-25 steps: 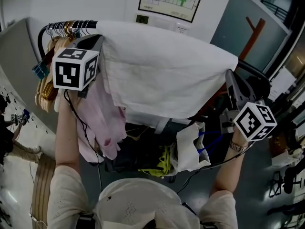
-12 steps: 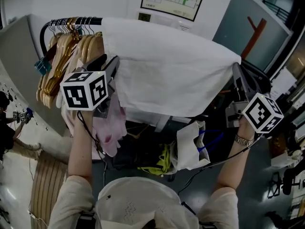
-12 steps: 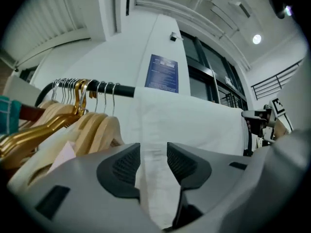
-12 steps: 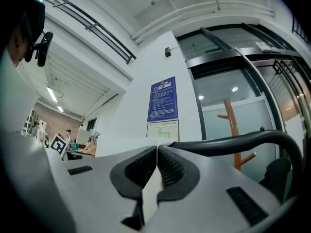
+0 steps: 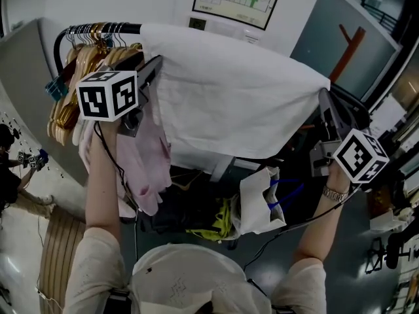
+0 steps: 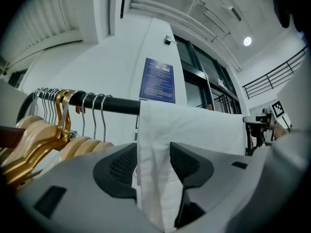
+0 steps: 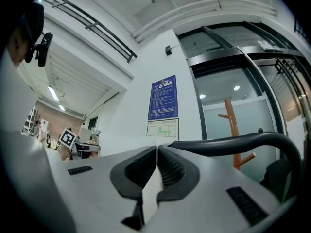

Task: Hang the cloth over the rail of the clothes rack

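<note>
A white cloth (image 5: 229, 97) lies draped over the black rail (image 5: 98, 29) of the clothes rack and hangs down on my side. At the cloth's left edge is my left gripper (image 5: 154, 67). Its jaws are opening, and a fold of the cloth (image 6: 155, 144) hangs loose between them below the rail (image 6: 116, 106). My right gripper (image 5: 325, 103) is at the cloth's right end. In the right gripper view that gripper (image 7: 157, 166) is shut on a thin edge of the cloth (image 7: 148, 198), beside the rail's curved end (image 7: 233, 142).
Wooden hangers (image 5: 72, 84) crowd the rail's left end, with a pink garment (image 5: 147, 156) hanging under them. Below the rack sit a white bag (image 5: 258, 201) and something yellow (image 5: 226, 218). A wooden coat stand (image 5: 350, 41) is at the back right.
My left gripper dipped down and came back up to the cloth's left edge. The right gripper shifted a little to the right with the cloth's end.
</note>
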`<state>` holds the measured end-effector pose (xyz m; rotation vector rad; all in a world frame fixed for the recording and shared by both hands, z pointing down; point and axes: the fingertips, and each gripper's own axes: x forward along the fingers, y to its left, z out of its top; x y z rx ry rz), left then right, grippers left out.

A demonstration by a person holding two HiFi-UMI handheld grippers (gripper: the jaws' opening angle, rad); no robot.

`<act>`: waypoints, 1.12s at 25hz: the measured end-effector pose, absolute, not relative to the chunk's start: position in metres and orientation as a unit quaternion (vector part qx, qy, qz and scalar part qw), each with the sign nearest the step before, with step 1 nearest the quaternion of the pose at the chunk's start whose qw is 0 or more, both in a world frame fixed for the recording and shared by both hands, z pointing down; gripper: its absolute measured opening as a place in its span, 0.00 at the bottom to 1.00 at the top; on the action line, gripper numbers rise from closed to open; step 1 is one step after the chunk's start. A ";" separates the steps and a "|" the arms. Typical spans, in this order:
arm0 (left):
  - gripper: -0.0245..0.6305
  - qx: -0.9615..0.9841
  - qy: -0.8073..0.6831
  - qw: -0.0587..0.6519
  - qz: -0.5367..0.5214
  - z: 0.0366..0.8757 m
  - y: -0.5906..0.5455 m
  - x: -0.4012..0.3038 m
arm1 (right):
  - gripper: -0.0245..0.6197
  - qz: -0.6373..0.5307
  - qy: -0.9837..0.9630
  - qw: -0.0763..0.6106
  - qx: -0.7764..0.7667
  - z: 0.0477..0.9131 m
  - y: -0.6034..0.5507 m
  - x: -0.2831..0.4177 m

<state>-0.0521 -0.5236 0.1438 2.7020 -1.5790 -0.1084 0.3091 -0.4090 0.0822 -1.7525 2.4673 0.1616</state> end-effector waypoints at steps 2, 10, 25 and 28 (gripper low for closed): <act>0.34 0.866 -0.498 0.006 -0.033 0.145 -0.525 -0.051 | 0.07 0.053 0.814 0.053 -0.576 0.085 -0.408 0.309; 0.15 0.864 -0.502 -0.006 -0.035 0.140 -0.516 -0.054 | 0.07 0.047 0.816 0.051 -0.574 0.090 -0.407 0.311; 0.06 0.880 -0.474 -0.019 -0.033 0.102 -0.503 -0.054 | 0.07 0.060 0.814 0.072 -0.573 0.064 -0.399 0.317; 0.06 0.876 -0.480 -0.047 -0.027 0.077 -0.501 -0.053 | 0.07 0.059 0.811 0.069 -0.578 0.055 -0.401 0.319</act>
